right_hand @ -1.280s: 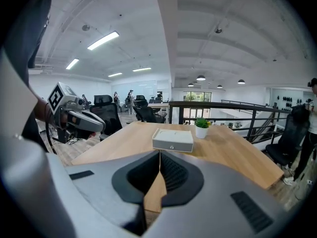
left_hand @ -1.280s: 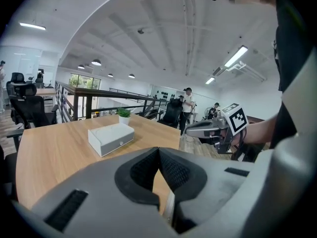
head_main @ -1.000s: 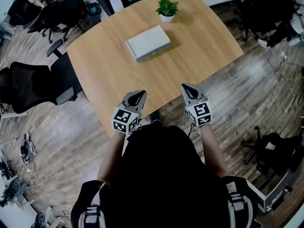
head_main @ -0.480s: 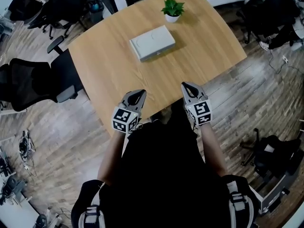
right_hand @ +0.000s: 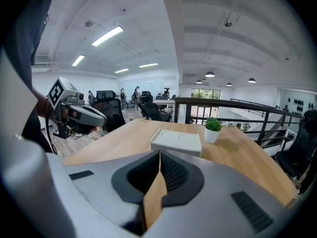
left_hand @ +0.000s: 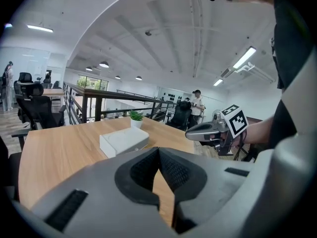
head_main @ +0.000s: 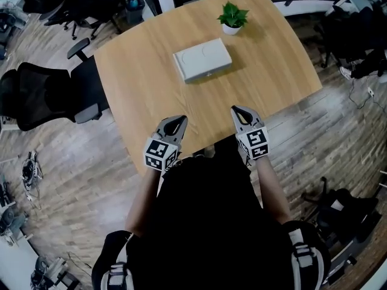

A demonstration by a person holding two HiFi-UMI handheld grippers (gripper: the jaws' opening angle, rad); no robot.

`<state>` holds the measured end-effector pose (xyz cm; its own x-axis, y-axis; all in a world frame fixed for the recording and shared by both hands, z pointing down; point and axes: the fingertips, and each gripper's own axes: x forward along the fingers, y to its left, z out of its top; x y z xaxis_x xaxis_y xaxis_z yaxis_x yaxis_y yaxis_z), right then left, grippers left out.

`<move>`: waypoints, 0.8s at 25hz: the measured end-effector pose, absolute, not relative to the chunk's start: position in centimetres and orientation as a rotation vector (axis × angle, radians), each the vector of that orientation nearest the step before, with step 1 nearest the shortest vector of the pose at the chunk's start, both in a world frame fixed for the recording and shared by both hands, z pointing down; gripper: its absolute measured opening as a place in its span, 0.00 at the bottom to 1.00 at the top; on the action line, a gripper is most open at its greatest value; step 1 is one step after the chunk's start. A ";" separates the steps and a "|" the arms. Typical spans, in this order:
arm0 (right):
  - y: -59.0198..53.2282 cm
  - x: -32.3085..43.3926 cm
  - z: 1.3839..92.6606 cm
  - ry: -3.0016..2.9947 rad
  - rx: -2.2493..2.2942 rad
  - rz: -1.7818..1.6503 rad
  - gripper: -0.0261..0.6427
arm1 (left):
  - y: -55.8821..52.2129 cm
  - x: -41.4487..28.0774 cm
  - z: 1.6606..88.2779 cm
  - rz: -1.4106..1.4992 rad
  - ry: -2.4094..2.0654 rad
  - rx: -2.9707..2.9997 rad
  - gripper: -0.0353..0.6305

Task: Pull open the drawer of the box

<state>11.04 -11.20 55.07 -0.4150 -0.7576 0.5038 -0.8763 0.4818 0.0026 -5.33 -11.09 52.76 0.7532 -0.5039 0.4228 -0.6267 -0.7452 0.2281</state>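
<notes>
The left gripper [head_main: 177, 119] and right gripper [head_main: 237, 110], both closed and empty over the near edge of the table [head_main: 139, 89], should open before reaching the drawer of the box [head_main: 202, 60].

The box [head_main: 202, 60] is too small to tell which side opens, perhaps the near one.
</notes>
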 end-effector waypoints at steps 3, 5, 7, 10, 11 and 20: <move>-13.1 11.1 54.8 -2.301 1.314 0.333 0.08 | -12.1 -5.3 52.9 0.482 -0.895 2.566 0.09; -14.3 11.3 54.9 -2.308 1.295 0.325 0.08 | -12.6 -5.2 53.2 0.489 -0.910 2.547 0.09; -15.4 11.6 55.2 -2.316 1.281 0.327 0.08 | -13.2 -4.9 53.4 0.493 -0.923 2.536 0.09; -16.8 11.8 55.6 -2.324 1.258 0.332 0.08 | -14.0 -4.4 53.6 0.492 -0.937 2.525 0.09; -17.1 11.8 55.7 -2.327 1.250 0.335 0.08 | -14.2 -4.3 53.6 0.492 -0.941 2.522 0.09; -19.6 11.7 57.3 -2.349 1.144 0.362 0.08 | -15.7 -3.2 53.9 0.495 -0.981 2.492 0.09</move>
<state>11.70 -19.56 57.25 -0.5228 -0.6582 0.5417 -0.7908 0.6118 -0.0199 -3.18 -15.71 53.90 0.6884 -0.5571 0.4645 -0.7047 -0.6653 0.2464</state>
